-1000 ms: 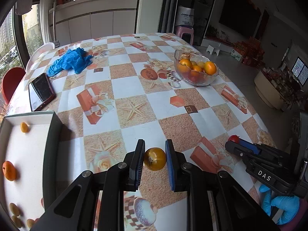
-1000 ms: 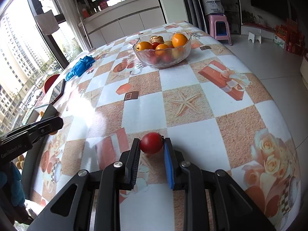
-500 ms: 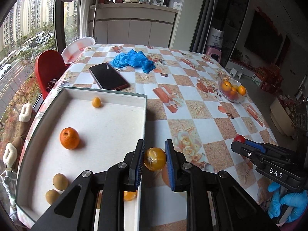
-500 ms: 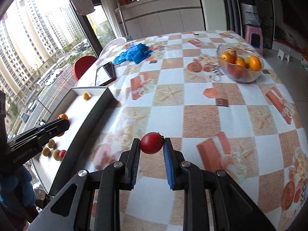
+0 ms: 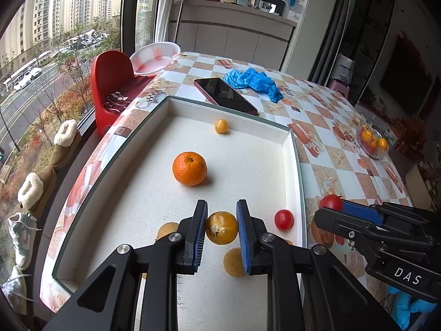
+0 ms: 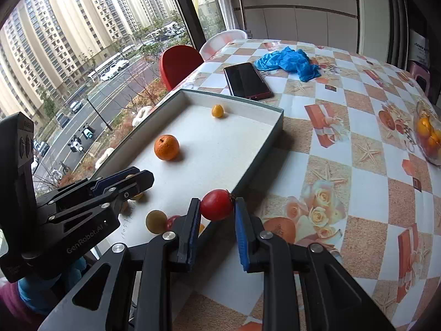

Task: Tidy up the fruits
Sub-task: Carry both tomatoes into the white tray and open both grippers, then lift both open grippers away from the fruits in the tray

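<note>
My left gripper [image 5: 222, 220] is shut on a yellow tomato [image 5: 222, 227] and hangs over the near end of the white tray [image 5: 296, 165]. Just right of the tray's near corner, my right gripper [image 6: 216, 207] is shut on a red tomato [image 6: 217, 204]; it also shows as the right gripper [image 5: 335, 207] in the left wrist view. In the tray lie an orange [image 5: 189, 168], a small yellow fruit [image 5: 221, 126], a small red tomato [image 5: 284, 219] and brownish round fruits [image 5: 233, 262], partly hidden by my fingers.
A glass bowl [image 5: 372, 142] of oranges stands far right on the checked tablecloth. A phone [image 5: 224, 95] and crumpled blue gloves [image 5: 252, 81] lie beyond the tray. A red chair [image 5: 113, 82] and a window are at the left. A blue-gloved hand [image 5: 408, 307] holds the right gripper.
Both grippers have swung left across the table with their tomatoes. The left one has gone from the bare tablecloth to over the tray; the right one has reached the tray's corner. The bowl now lies far off.
</note>
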The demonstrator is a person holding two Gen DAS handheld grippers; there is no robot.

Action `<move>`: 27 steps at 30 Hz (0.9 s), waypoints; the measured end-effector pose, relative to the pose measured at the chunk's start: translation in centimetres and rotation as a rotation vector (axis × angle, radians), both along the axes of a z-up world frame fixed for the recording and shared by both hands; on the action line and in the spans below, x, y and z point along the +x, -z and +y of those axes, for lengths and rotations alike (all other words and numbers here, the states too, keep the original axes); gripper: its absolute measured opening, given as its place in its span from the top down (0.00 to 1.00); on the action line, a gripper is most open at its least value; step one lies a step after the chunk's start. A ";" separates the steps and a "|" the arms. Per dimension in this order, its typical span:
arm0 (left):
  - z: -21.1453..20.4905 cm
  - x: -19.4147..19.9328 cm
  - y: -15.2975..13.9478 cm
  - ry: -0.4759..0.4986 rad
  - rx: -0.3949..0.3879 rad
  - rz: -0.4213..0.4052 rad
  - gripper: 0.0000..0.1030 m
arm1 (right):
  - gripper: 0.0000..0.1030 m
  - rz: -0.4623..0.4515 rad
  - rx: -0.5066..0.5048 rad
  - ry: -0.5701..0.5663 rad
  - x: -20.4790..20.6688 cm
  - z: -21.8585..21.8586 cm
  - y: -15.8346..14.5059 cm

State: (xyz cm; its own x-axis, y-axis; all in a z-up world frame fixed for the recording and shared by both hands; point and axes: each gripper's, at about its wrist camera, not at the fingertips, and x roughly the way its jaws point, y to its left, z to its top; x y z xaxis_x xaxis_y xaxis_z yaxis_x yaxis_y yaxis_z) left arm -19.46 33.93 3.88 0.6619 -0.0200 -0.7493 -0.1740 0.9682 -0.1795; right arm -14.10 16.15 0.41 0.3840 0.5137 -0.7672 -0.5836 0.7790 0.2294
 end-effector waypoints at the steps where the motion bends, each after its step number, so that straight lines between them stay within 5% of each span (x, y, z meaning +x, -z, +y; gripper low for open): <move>1: 0.2 0.0 0.2 -0.002 -0.002 0.005 0.78 | 0.75 0.005 -0.006 -0.012 0.0 0.6 0.1; 8: 1.0 0.0 1.6 -0.026 -0.023 0.046 0.77 | 0.71 0.025 -0.055 -0.064 0.3 3.2 0.6; 9: 1.0 -0.1 1.7 -0.025 -0.024 0.049 0.73 | 0.65 0.025 -0.056 -0.065 0.3 3.3 0.6; 13: 1.8 -0.7 1.7 -0.101 0.022 0.042 0.25 | 0.56 0.017 -0.065 -0.037 0.9 2.8 0.3; 14: 2.2 -0.9 1.7 -0.113 0.016 0.034 0.21 | 0.44 0.015 -0.067 -0.027 1.0 2.5 0.2; 15: 2.5 -1.0 1.7 -0.114 -0.001 0.029 0.21 | 0.34 0.010 -0.068 -0.018 1.1 2.3 0.1; 20: 2.0 -0.7 2.1 -0.098 0.012 0.075 0.19 | 0.24 0.009 -0.072 -0.006 1.2 2.0 -0.3; 22: 1.7 -0.9 2.1 -0.103 0.023 0.071 0.00 | 0.21 0.004 -0.076 -0.004 1.1 1.9 -0.5; 27: 1.6 -1.0 1.6 -0.102 0.026 0.083 0.00 | 0.09 -0.002 -0.106 0.007 1.2 1.7 -0.6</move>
